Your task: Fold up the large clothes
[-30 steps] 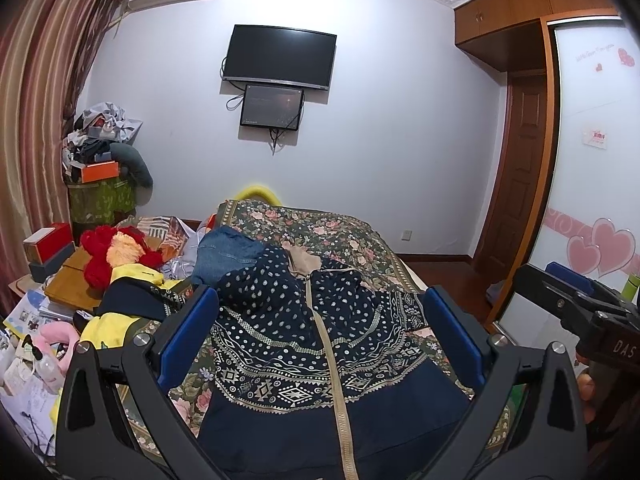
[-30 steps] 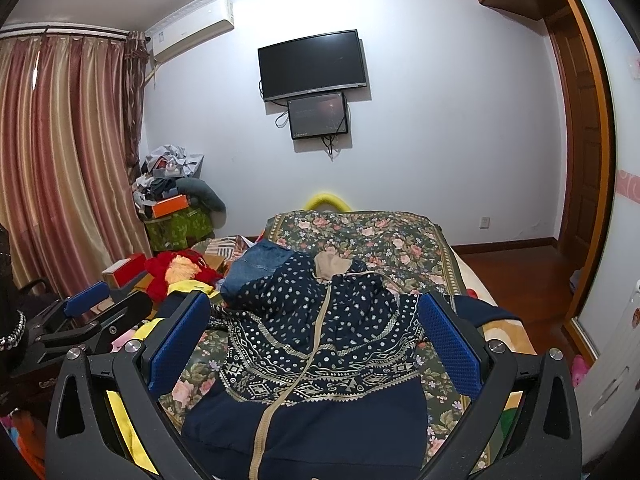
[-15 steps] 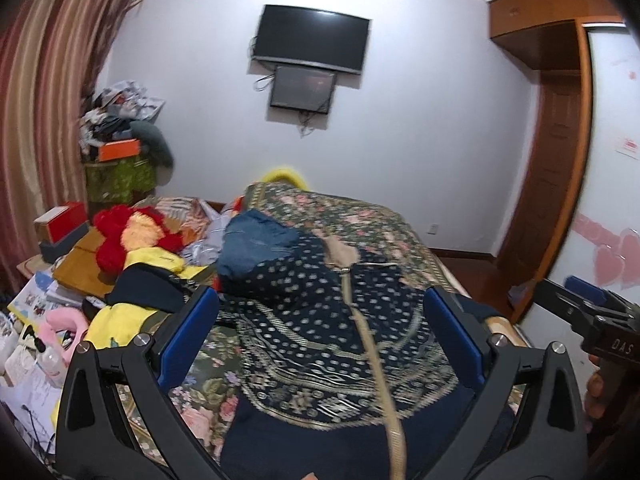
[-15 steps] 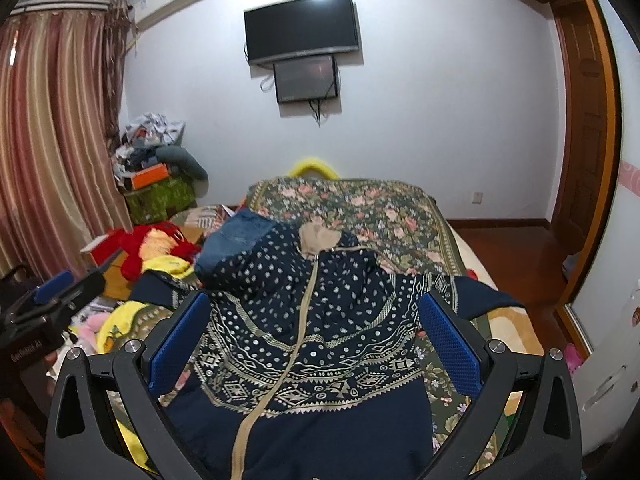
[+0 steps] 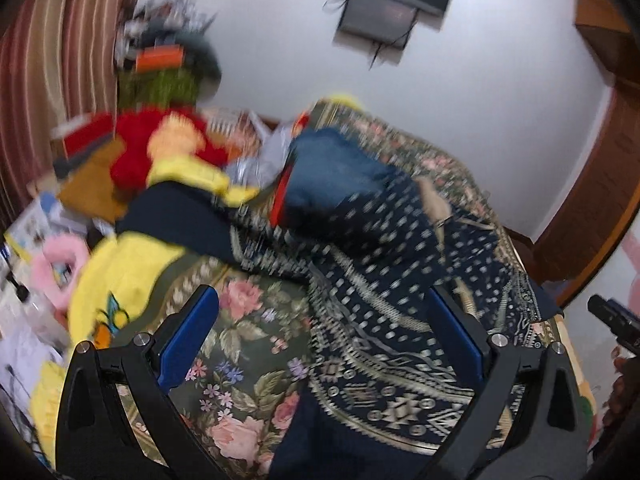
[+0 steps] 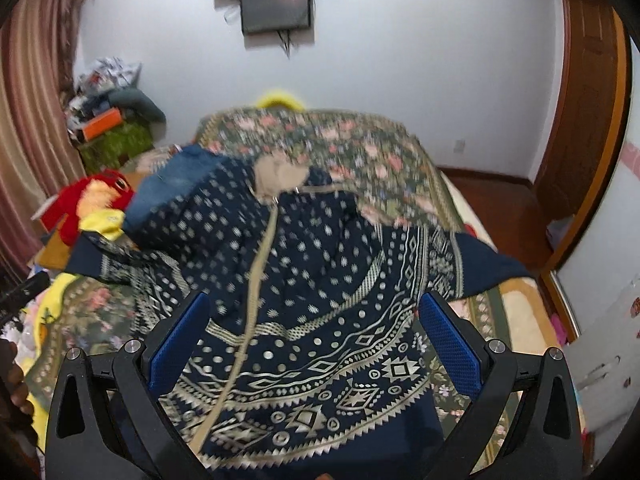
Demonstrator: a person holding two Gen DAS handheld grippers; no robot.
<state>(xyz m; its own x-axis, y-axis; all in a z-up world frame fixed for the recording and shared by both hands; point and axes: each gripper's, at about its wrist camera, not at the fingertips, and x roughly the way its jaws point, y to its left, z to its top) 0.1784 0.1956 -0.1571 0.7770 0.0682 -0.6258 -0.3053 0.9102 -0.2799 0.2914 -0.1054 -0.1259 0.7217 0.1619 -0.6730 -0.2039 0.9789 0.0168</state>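
A large navy garment (image 6: 320, 280) with gold dots and patterned bands lies spread front-up on the floral bed cover (image 6: 360, 148), a gold strip running down its middle. It also shows in the left wrist view (image 5: 380, 280), blurred. Its left sleeve (image 5: 180, 216) stretches off the bed's left side; its right sleeve (image 6: 488, 268) lies toward the right edge. My left gripper (image 5: 320, 332) is open and empty above the cover at the garment's left flank. My right gripper (image 6: 312, 332) is open and empty above the garment's lower body.
Folded blue jeans (image 5: 332, 172) lie under the garment's upper left. A yellow cloth (image 5: 120, 280), a red and yellow plush toy (image 5: 160, 148) and clutter crowd the bed's left side. A wooden door (image 6: 588, 100) and floor are on the right.
Both grippers have moved down and closer to the bed. The left view has swung left toward the sleeve and clutter. Both stay open and empty.
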